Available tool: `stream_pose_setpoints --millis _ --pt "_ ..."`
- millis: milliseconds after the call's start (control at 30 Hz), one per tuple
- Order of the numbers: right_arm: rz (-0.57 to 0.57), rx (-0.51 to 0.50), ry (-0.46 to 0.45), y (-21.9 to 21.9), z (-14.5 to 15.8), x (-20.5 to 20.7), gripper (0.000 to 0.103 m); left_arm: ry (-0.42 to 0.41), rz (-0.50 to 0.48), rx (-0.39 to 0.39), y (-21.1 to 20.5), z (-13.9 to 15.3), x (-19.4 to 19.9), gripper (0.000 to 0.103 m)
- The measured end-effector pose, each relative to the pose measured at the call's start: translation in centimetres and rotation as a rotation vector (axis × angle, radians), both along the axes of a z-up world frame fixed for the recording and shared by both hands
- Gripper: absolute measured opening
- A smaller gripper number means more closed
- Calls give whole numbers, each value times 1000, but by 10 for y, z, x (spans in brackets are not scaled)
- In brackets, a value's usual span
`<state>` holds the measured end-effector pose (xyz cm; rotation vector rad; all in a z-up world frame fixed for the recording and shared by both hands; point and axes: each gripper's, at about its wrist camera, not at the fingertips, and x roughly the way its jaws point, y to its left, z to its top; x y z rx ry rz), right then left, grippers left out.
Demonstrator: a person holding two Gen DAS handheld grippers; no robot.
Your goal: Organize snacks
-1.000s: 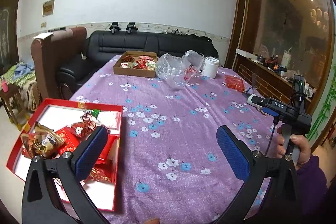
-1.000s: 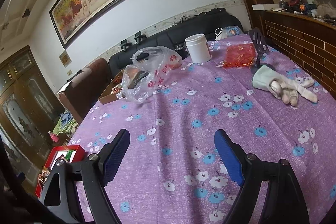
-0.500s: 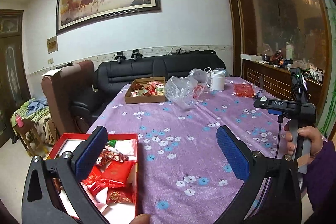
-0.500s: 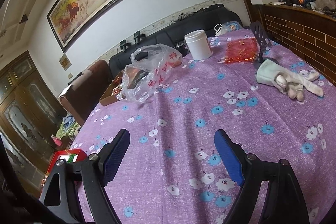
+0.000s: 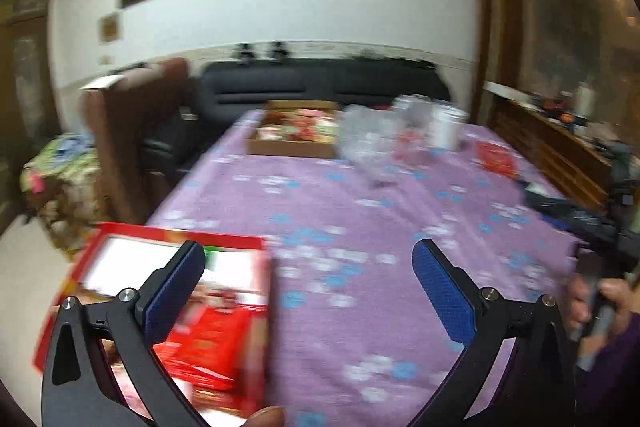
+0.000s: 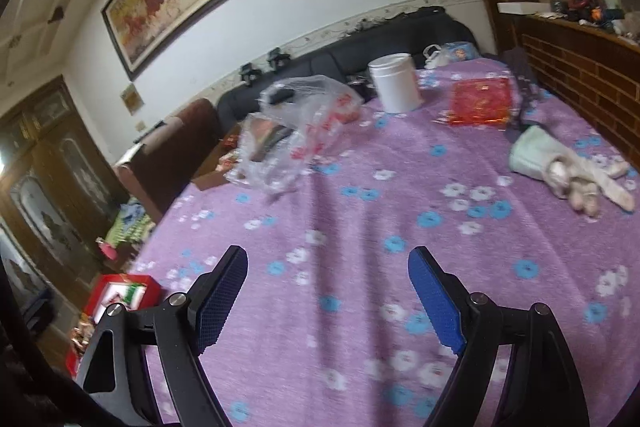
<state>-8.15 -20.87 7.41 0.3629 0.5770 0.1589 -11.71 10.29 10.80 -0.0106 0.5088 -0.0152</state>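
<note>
A red box (image 5: 120, 239) with red snack packets (image 5: 208, 343) sits at the near left corner of the purple flowered table; it also shows in the right wrist view (image 6: 120, 287). My left gripper (image 5: 308, 287) is open and empty, its left finger over the box. My right gripper (image 6: 328, 291) is open and empty above the cloth. A brown cardboard tray of snacks (image 5: 294, 137) stands at the far end. A clear plastic bag with snacks (image 6: 296, 139) lies beside it. A red packet (image 6: 480, 103) lies at the far right.
A white jar (image 6: 394, 83) stands at the far end. A pale glove (image 6: 560, 167) lies on the right. A black sofa (image 5: 320, 87) and a brown armchair (image 5: 132, 123) stand beyond the table. The other hand-held gripper (image 5: 592, 223) shows at right.
The left wrist view has swung and is now blurred with motion; the red box sits lower and closer under the left finger. The right gripper has shifted slightly. Both stay open.
</note>
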Motion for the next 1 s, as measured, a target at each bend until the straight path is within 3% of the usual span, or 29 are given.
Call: stream_pose_setpoints --millis 167,267,633,1000 --pt "122 39 -39 46 5 6 85 -26 217 110 41 -10 -11 103" --pt "216 39 -21 87 2 10 85 -28 281 152 58 -18 -22 103" --pt "468 -47 10 215 0 -12 85 11 399 70 117 -31 -42 103" --pt "576 -151 -17 270 1 -36 85 27 478 16 151 -37 -48 103"
